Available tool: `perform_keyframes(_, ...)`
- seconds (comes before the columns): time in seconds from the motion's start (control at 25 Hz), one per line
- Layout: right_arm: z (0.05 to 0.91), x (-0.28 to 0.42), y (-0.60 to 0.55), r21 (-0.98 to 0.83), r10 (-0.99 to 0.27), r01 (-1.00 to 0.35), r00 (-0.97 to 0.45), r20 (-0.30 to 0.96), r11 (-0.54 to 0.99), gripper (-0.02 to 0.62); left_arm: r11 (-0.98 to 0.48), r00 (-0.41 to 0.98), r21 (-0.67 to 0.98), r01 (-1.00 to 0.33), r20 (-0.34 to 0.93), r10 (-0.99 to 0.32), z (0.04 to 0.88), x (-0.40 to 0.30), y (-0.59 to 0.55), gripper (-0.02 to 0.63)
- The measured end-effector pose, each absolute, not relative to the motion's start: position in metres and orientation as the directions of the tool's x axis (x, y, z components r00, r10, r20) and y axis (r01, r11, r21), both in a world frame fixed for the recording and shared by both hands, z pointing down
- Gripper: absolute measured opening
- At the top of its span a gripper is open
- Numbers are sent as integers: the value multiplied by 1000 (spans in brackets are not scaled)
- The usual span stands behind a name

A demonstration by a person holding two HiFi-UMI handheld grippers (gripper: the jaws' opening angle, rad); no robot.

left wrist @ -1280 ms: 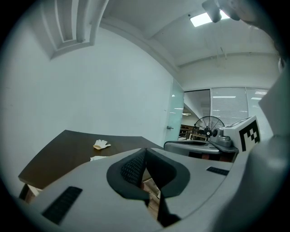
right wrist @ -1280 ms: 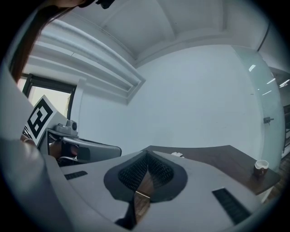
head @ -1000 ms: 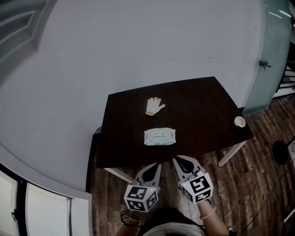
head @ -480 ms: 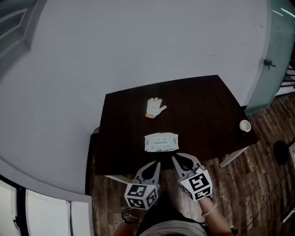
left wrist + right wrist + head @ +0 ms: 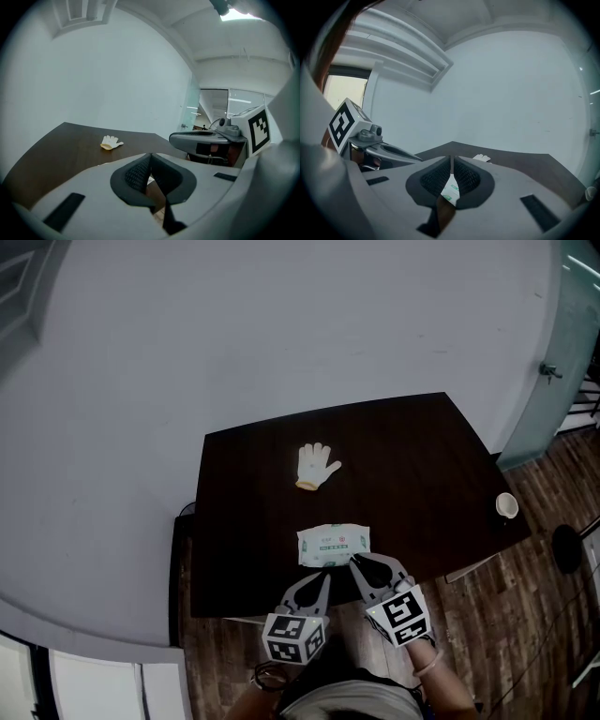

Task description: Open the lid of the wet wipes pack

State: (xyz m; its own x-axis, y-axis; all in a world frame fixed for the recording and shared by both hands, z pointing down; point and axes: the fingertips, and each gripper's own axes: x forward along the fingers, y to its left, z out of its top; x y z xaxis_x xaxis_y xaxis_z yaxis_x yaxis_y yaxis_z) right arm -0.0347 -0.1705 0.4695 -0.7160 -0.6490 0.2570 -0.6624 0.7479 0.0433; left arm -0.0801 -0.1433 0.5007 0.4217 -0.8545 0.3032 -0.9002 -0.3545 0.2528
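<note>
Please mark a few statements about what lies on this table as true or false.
1. The wet wipes pack lies on the dark table. True.
2. The white glove lies on top of the pack. False: it lies apart from it, farther from the person.
3. A cup stands near the table's right edge. True.
4. The left gripper holds the pack. False: its jaws are together and empty, short of the pack.
</note>
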Motion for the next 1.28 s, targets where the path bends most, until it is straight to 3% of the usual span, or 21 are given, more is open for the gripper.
perform_keyframes(0.6, 511, -80, -221, 127, -615, -619, -693, 376, 775, 49, -380, 463, 277, -882, 370, -805, 551, -111, -198, 18)
perform_keyframes(1.28, 583, -101, -256, 252, -436, -357, -705, 560, 899, 75, -277, 400, 309, -910, 469, -787, 607, -120, -241, 18)
